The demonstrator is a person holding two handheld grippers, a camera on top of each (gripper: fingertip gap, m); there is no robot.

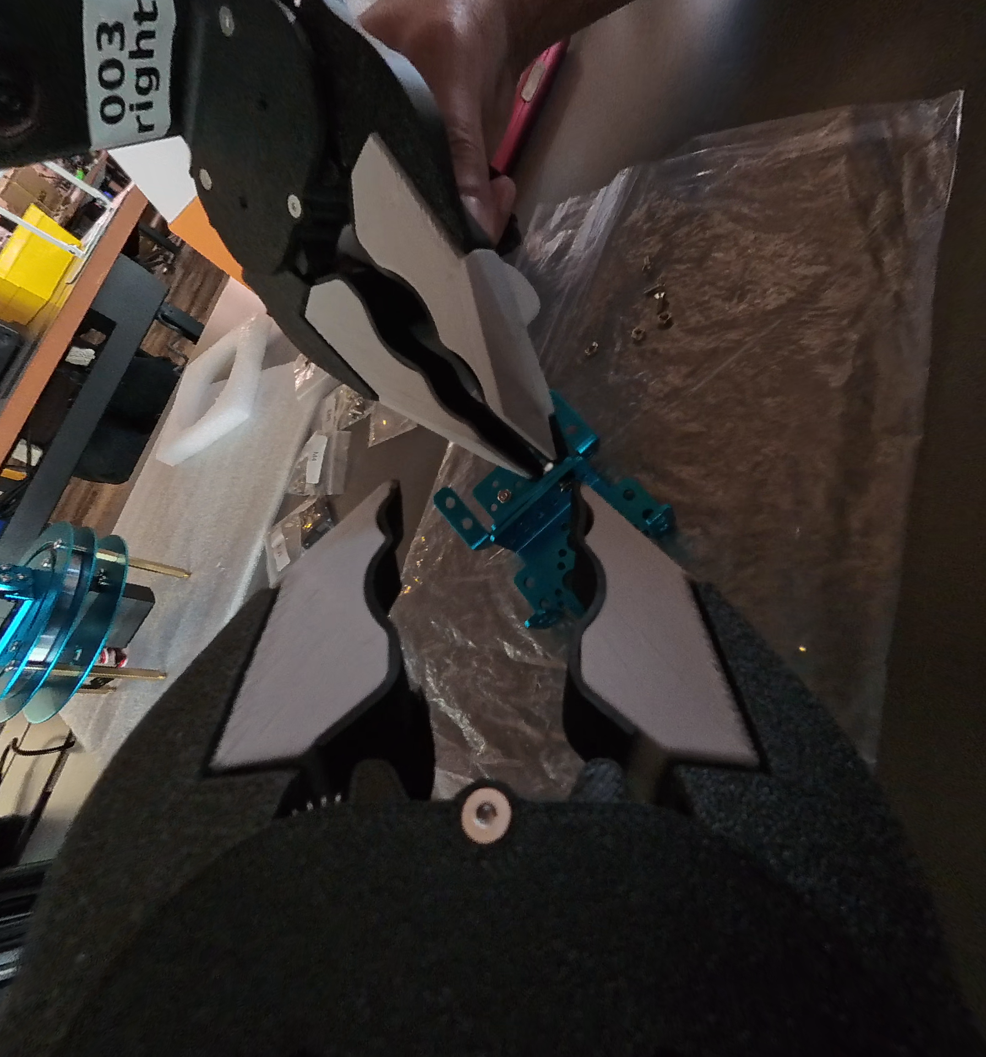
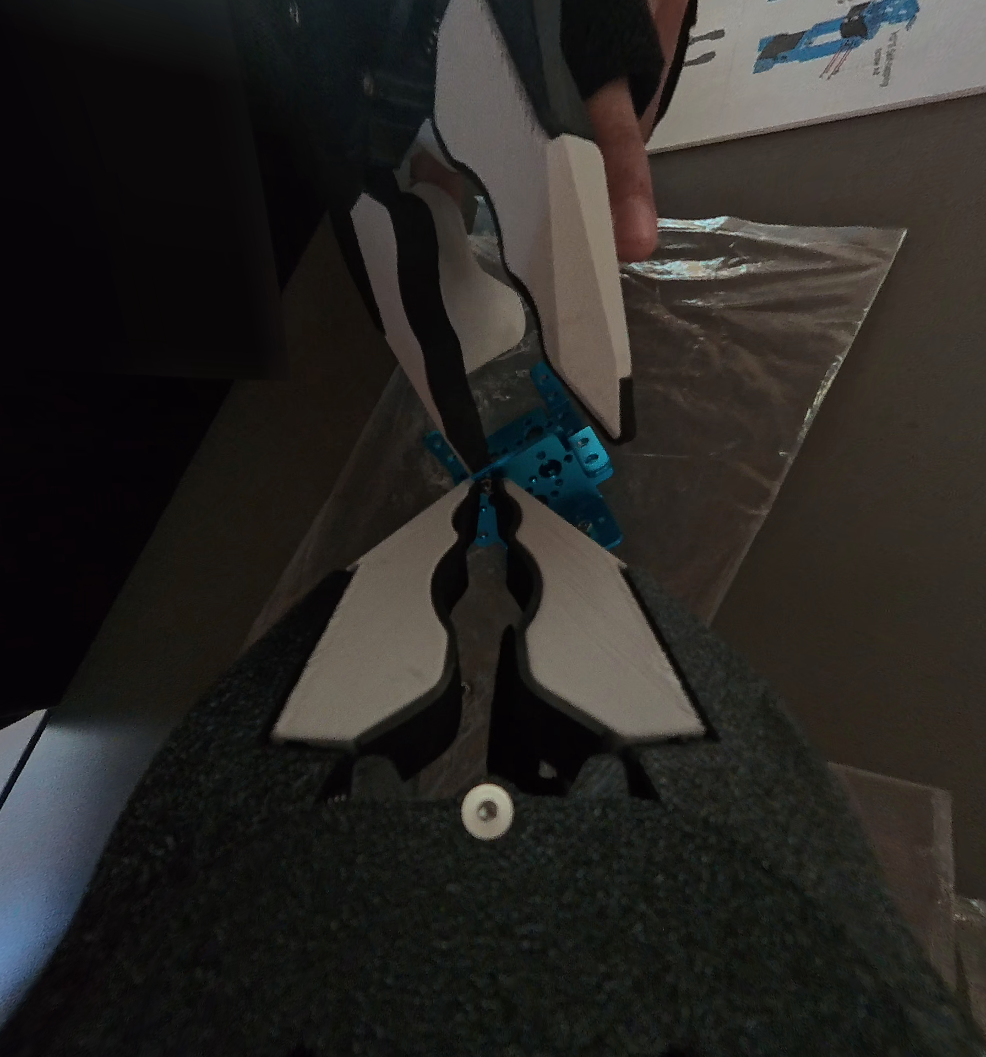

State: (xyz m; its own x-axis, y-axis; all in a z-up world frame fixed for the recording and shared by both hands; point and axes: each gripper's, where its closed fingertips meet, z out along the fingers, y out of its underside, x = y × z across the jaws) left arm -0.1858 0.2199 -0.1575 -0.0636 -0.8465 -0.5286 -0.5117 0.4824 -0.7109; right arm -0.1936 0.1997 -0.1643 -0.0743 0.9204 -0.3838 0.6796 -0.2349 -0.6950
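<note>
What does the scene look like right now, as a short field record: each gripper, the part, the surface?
left gripper: open, fingers either side of the blue bracket assembly
right gripper: shut, tips at a small screw on the assembly
blue bracket assembly: perforated metal, lying on the plastic bag
plastic bag: clear, flat on the dark table
small nuts: loose on the bag, beyond the assembly

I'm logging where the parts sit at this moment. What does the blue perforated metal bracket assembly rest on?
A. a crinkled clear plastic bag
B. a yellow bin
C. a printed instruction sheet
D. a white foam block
A: the blue perforated metal bracket assembly lies on the crinkled clear plastic bag spread over the dark table, while the white foam block sits off to the side.
</note>
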